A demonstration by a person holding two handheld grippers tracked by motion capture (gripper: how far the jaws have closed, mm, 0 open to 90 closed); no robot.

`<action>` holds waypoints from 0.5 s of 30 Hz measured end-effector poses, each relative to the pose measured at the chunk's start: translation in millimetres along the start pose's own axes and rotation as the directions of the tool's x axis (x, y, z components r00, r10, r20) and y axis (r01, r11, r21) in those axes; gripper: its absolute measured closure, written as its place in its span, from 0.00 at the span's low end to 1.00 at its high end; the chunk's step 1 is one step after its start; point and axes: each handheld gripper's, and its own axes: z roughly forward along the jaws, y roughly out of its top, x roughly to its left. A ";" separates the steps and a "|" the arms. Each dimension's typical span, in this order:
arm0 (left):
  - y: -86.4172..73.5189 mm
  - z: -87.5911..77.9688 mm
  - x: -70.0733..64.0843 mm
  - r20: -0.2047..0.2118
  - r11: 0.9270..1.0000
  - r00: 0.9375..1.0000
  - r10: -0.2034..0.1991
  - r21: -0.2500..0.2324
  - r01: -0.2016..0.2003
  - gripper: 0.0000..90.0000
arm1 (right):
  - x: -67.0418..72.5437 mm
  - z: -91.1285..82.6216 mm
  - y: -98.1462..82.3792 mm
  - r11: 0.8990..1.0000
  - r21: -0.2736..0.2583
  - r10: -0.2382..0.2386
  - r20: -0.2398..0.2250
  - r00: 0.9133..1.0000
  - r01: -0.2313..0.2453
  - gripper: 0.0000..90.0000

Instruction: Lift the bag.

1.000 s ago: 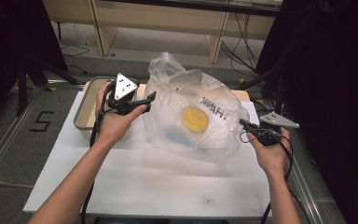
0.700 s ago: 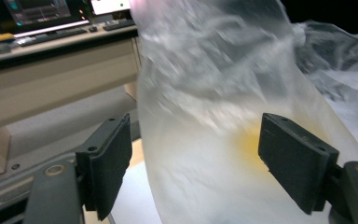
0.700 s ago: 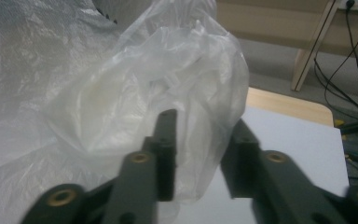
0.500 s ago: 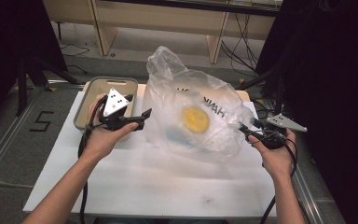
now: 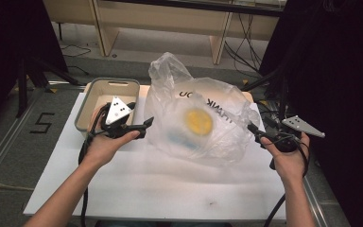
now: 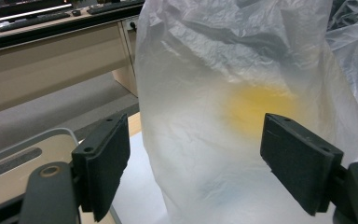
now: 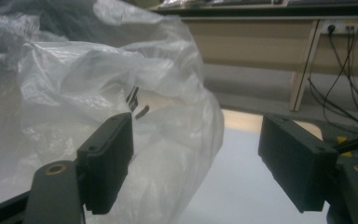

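From above, the clear plastic bag (image 5: 201,120) sits puffed up on the white table (image 5: 137,184), something yellow showing through it, a beige bin (image 5: 90,101) at its left. The left gripper (image 5: 147,124) hangs just short of the bag's left side, the right gripper (image 5: 251,128) at its right edge; both stand wide and hold nothing.

In the left gripper view, the bag (image 6: 242,116) rises beyond the spread jaws, untouched.

In the right gripper view, the jaws have just been opening; the bag (image 7: 98,102) lies behind the left one, unpinched.
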 end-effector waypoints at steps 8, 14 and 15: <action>0.2 2.3 -3.0 -0.002 1.000 1.000 0.011 0.004 -0.011 0.28 | 4.6 -1.7 11.2 0.996 -0.089 -0.007 0.037 0.999 0.010 0.31; -2.4 1.8 -8.5 0.013 1.000 1.000 0.024 0.011 -0.024 0.28 | 6.7 -6.1 5.7 0.996 -0.077 -0.035 0.023 0.999 0.037 0.31; -3.1 1.3 -8.7 0.015 0.999 0.999 0.030 0.016 -0.030 0.28 | 6.8 -7.9 3.9 0.997 -0.074 -0.035 0.021 0.999 0.036 0.30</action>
